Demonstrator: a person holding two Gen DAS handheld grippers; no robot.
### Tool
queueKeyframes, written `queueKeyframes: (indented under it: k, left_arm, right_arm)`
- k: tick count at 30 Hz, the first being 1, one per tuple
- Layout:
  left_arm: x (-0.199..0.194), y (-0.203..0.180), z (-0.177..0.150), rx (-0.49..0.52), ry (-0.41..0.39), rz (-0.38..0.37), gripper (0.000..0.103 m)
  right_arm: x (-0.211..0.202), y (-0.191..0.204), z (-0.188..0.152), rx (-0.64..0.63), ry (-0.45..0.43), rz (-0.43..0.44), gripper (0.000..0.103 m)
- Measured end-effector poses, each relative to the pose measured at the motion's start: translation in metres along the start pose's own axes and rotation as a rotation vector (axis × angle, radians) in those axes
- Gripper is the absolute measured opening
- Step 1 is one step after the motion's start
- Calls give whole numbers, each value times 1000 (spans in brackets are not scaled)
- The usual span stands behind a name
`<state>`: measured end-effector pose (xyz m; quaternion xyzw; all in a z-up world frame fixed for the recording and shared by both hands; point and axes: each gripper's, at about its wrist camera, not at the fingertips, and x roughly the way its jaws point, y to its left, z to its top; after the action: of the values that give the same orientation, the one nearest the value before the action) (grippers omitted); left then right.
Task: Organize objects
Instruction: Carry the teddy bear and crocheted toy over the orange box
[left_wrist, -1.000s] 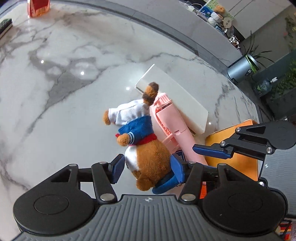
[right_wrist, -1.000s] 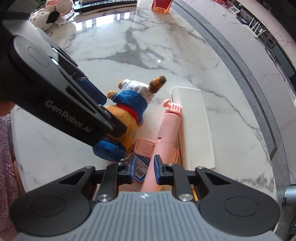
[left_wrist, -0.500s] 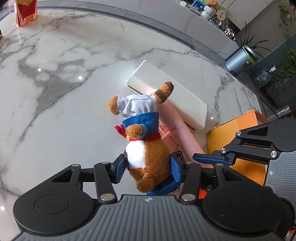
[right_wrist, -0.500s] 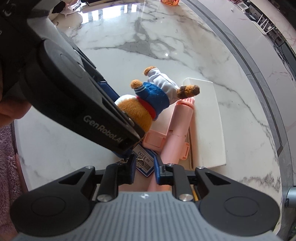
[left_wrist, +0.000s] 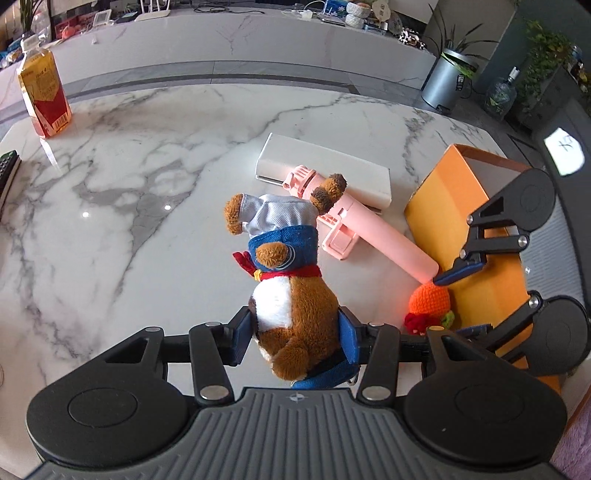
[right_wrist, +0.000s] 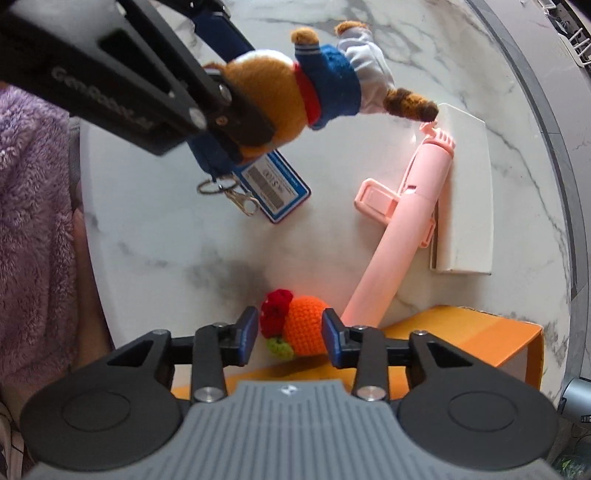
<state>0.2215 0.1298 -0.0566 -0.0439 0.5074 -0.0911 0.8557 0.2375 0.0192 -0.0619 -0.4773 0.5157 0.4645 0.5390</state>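
My left gripper (left_wrist: 295, 336) is shut on the body of a brown plush dog (left_wrist: 291, 295) in a blue jacket and white hat, held head-down above the marble table (left_wrist: 129, 221). In the right wrist view the dog (right_wrist: 295, 85) hangs from that gripper with a blue barcode tag (right_wrist: 273, 188) and key clip dangling. My right gripper (right_wrist: 288, 334) points down over an orange crocheted toy (right_wrist: 304, 328) that lies on the table. Its jaws are opening, with the toy between the pads. The left wrist view shows the right gripper (left_wrist: 458, 304) beside that toy (left_wrist: 430, 301).
A pink stick-like gadget (right_wrist: 399, 236) leans on a white flat box (right_wrist: 465, 192). An orange carton (right_wrist: 461, 336) stands just past the crocheted toy. A red drink bottle (left_wrist: 44, 96) is far left. A purple fleece sleeve (right_wrist: 33, 221) is at the near table edge.
The left gripper closed on the plush dog and lifted it off the table, rolling as it went. The right gripper's jaws spread apart, and the orange crocheted toy now shows between them.
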Motion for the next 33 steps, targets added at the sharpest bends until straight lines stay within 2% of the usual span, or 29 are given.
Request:
queueKeyframes:
  k: [7,11,14,17,24,28,33]
  left_arm:
    - [-16,0,-13,59,-14,-1,56]
    - [-20,2,-15,71,-18,5,56]
    - [-25,-1,-16,95,-24,3,56]
    - [-36,-9,-16,139,-49,-14,55]
    - [-77,-60,-12,354,-148,-18,55]
    - [-96,-110,-6,525,-204,-25,55]
    - [-97,-178,6,714,-232,-54,55]
  right_arm:
    - [18,1,4,4,48,-47,53]
    - [26,3,5,14,67,-50,50]
    - [21,7,3,6,52,-47,48]
    - [0,12,0,4,-1,-44,48]
    - [-73,23,-31,22,-153,-87,48]
    - [-114,30,-73,65,-200,-136,48]
    - [-139,24,-134,141,-202,-203,48]
